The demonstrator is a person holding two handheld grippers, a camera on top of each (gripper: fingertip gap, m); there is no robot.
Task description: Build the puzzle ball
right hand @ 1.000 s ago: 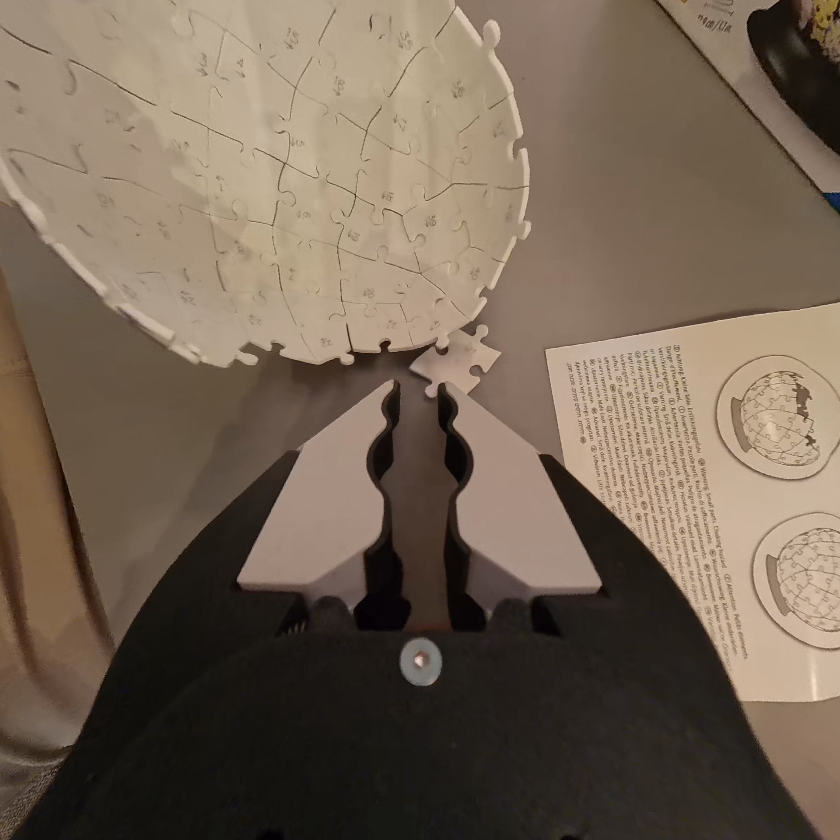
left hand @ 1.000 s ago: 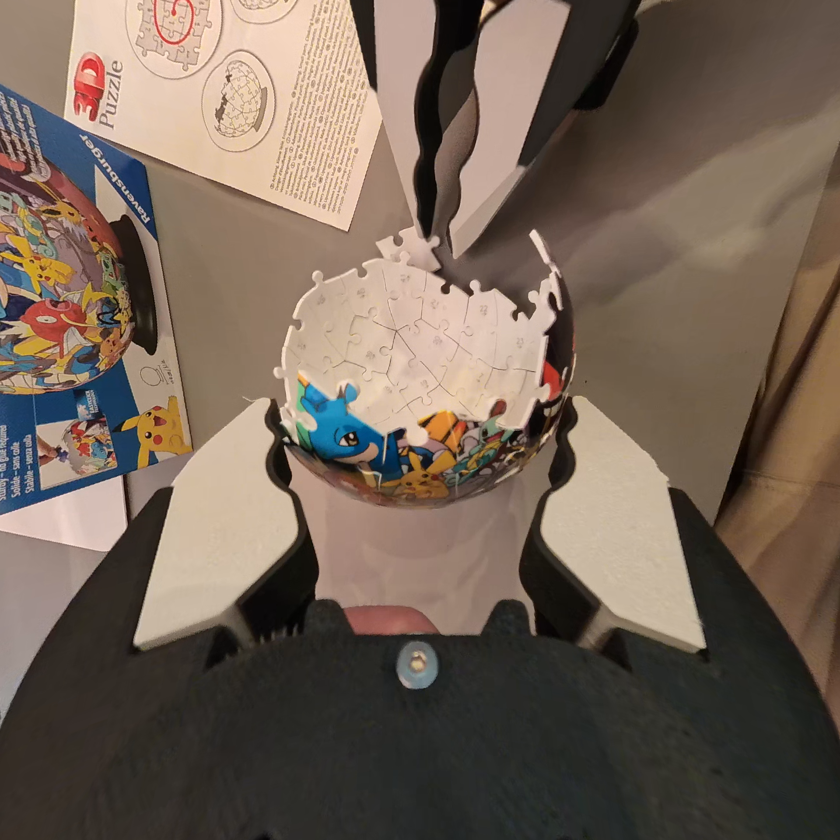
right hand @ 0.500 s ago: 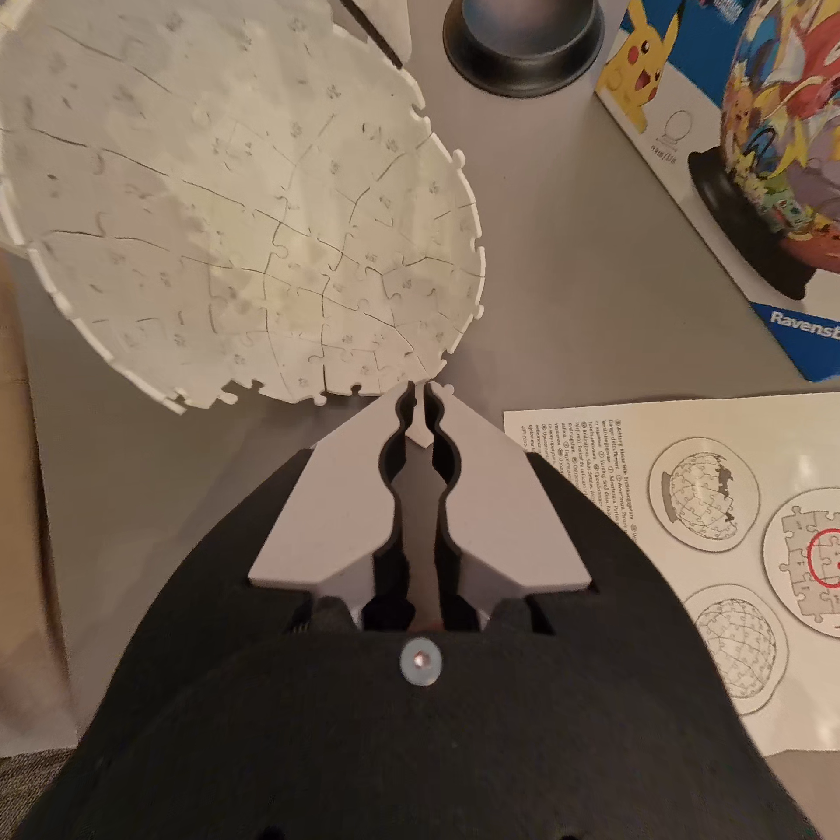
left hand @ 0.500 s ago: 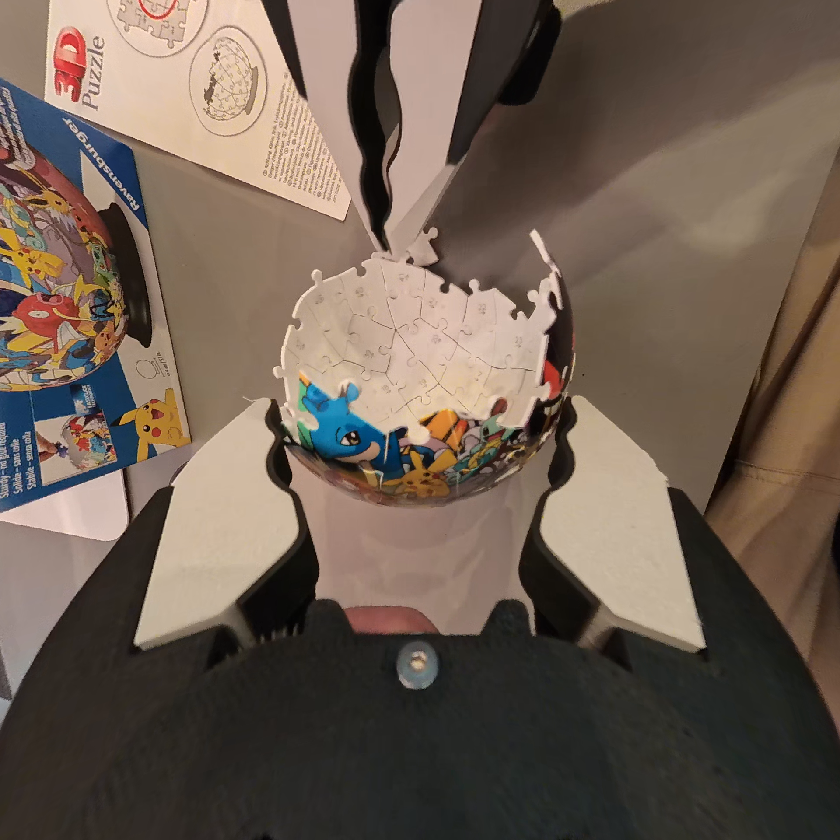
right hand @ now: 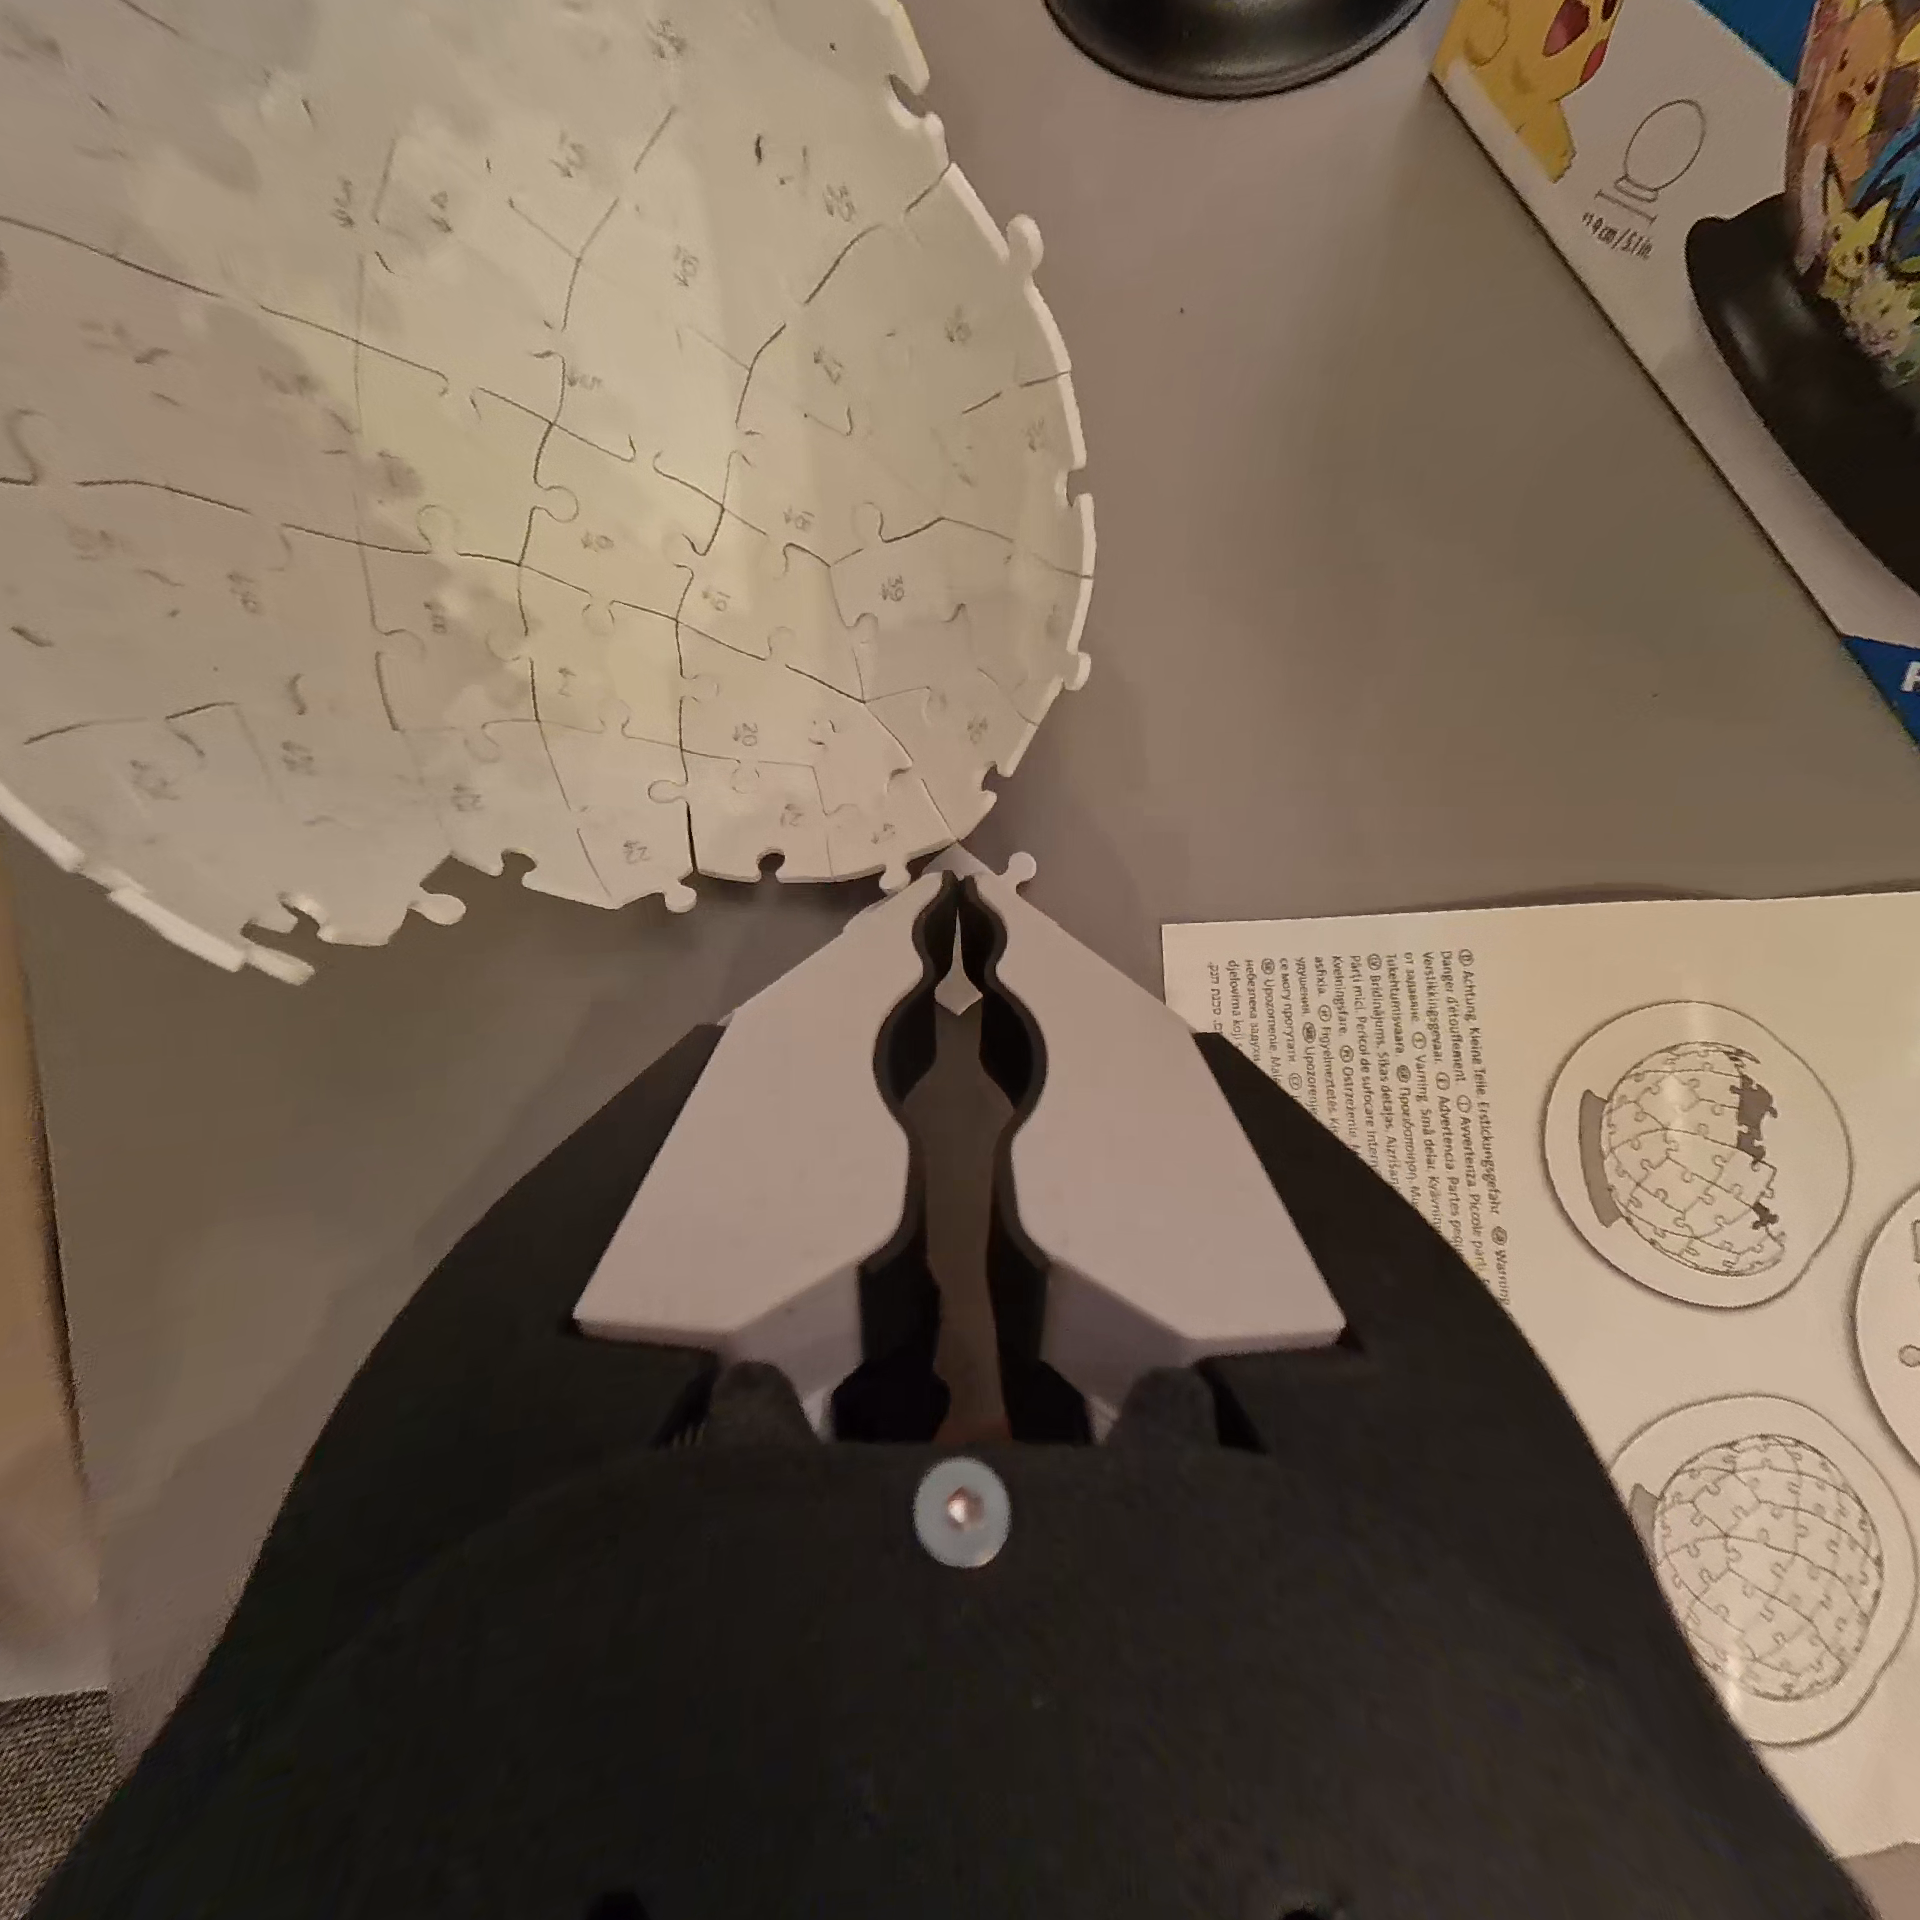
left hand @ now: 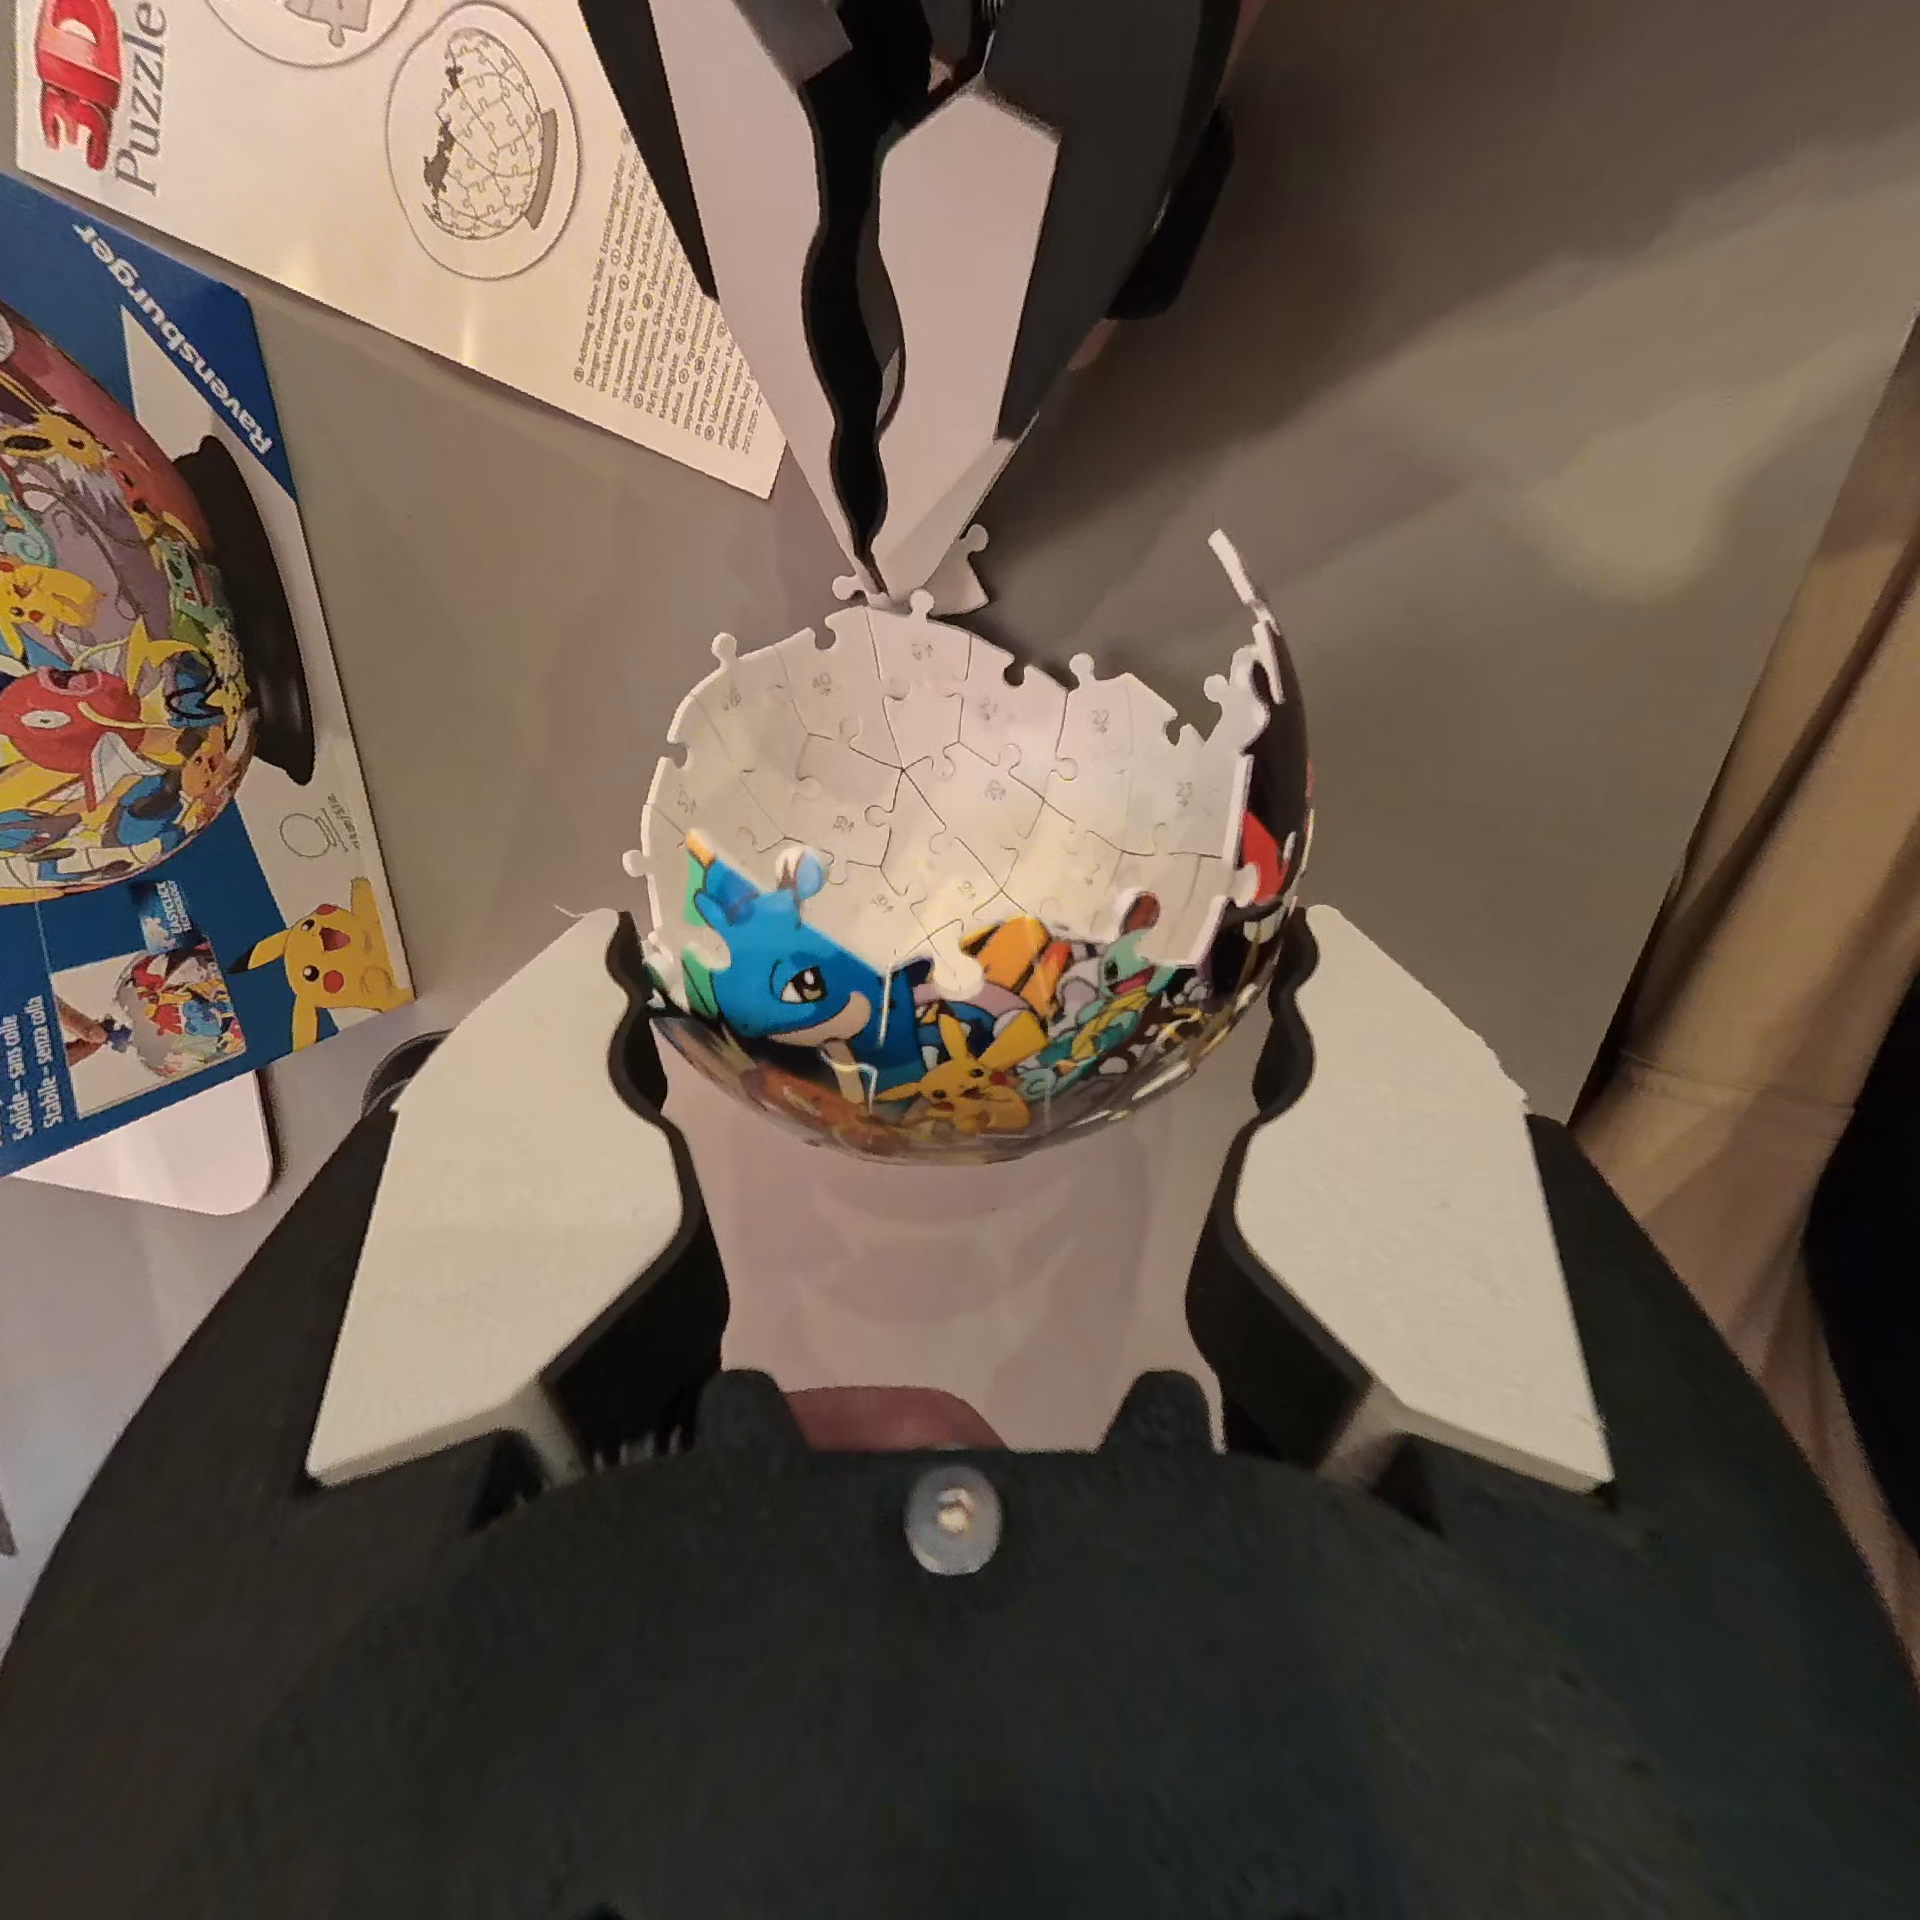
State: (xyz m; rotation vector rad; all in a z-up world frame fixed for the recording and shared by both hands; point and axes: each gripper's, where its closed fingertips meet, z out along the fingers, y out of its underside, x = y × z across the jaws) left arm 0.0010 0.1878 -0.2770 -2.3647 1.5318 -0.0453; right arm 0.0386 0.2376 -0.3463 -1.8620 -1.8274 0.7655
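Observation:
The half-built puzzle ball [left hand: 1039, 790] is an open bowl, white inside and with colourful cartoon figures outside. My left gripper [left hand: 951, 951] is shut on it, one finger on each side of the bowl, and holds it above the grey table. My right gripper [left hand: 871, 556] comes in from the top of the left wrist view. It is shut on a loose white puzzle piece [left hand: 935, 587] that touches the bowl's far rim. In the right wrist view the right gripper [right hand: 956, 883] pinches the piece [right hand: 954, 995] against the edge of the ball's white inside [right hand: 520, 468].
A white instruction sheet [left hand: 436, 187] lies on the table beyond the ball and also shows in the right wrist view [right hand: 1558, 1195]. The blue puzzle box [left hand: 135, 727] lies left of the ball. A black round stand [right hand: 1226, 42] sits by the box [right hand: 1766, 260]. Beige fabric [left hand: 1766, 831] borders the table. The grippers' ends are close to 11 cm from one another.
The right gripper's jaws have closed on the loose piece. It has brought the piece from just off the rim to touching the rim. The left gripper still holds the ball.

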